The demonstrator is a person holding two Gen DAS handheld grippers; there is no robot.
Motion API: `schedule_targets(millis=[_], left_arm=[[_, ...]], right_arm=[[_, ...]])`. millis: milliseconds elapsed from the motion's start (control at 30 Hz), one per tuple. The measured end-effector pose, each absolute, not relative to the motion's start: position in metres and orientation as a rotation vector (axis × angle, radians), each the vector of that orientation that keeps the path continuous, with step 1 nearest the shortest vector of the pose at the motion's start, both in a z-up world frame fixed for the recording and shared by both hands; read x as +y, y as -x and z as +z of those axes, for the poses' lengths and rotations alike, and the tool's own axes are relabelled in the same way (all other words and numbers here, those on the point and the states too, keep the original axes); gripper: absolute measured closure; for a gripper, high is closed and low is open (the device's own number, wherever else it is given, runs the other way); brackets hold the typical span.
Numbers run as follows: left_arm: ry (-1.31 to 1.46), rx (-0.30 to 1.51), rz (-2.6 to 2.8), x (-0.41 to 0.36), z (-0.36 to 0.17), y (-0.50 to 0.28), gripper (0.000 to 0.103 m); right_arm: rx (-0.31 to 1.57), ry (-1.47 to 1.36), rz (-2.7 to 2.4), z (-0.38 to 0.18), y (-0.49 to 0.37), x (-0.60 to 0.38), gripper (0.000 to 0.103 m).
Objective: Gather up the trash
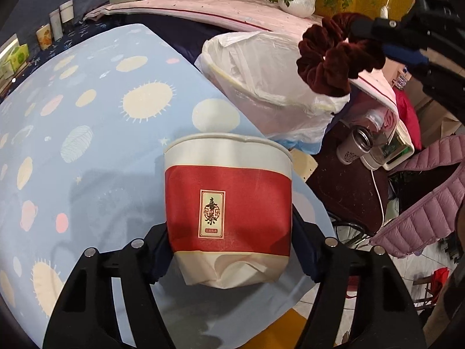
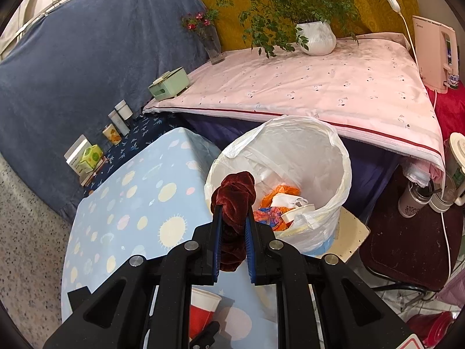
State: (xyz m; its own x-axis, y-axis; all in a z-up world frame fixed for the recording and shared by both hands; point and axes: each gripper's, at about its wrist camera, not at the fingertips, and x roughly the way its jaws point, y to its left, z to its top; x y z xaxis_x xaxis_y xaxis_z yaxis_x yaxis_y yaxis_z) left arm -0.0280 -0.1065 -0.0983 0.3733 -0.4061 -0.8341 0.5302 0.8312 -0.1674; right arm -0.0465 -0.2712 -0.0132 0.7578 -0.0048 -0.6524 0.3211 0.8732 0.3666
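You are mid-collection, with both hands loaded. One bin [image 2: 293, 157], lined with a white bag, stands just off the far right corner of the counter [image 1: 87, 145] and already holds wrappers and a cup. One paper cup [image 1: 228, 212] lies on its side near the counter's right edge, between the pads of your left claw [image 1: 229, 247], which looks closed on its crumpled base. One dark red scrunchie [image 2: 235, 197] sits pinched in your right claw [image 2: 234, 229], jaws narrow, hanging at the bin's near rim. Next, I judge, carry the scrunchie over the bin's mouth and let go, then lift the cup across to follow
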Motion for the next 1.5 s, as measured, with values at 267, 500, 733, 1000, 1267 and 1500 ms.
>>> schedule_targets(millis=[267, 500, 733, 1000, 1267, 1500], left_arm=[[-0.098, 0.982, -0.604, -0.112, -0.069, 0.009, 0.037], [-0.069, 0.927, -0.630, -0.135, -0.036, -0.021, 0.037], [-0.063, 0.891, -0.670, -0.167, -0.015, -0.052, 0.037], [-0.054, 0.895, -0.711, -0.205, -0.016, -0.084, 0.036], [-0.013, 0.895, -0.618, -0.211, -0.022, -0.110, 0.023], [-0.009, 0.862, -0.532, -0.186, -0.015, -0.107, 0.023]], right_arm=[[0.687, -0.488, -0.186, -0.013, 0.038, -0.277, 0.089], [0.664, -0.479, -0.199, -0.003, 0.027, -0.292, 0.089], [0.645, -0.479, -0.236, 0.002, 0.018, -0.316, 0.089], [0.658, -0.472, -0.270, -0.002, -0.001, -0.341, 0.089], [0.667, -0.482, -0.276, -0.006, -0.019, -0.356, 0.079], [0.679, -0.441, -0.270, -0.004, -0.020, -0.349, 0.066]])
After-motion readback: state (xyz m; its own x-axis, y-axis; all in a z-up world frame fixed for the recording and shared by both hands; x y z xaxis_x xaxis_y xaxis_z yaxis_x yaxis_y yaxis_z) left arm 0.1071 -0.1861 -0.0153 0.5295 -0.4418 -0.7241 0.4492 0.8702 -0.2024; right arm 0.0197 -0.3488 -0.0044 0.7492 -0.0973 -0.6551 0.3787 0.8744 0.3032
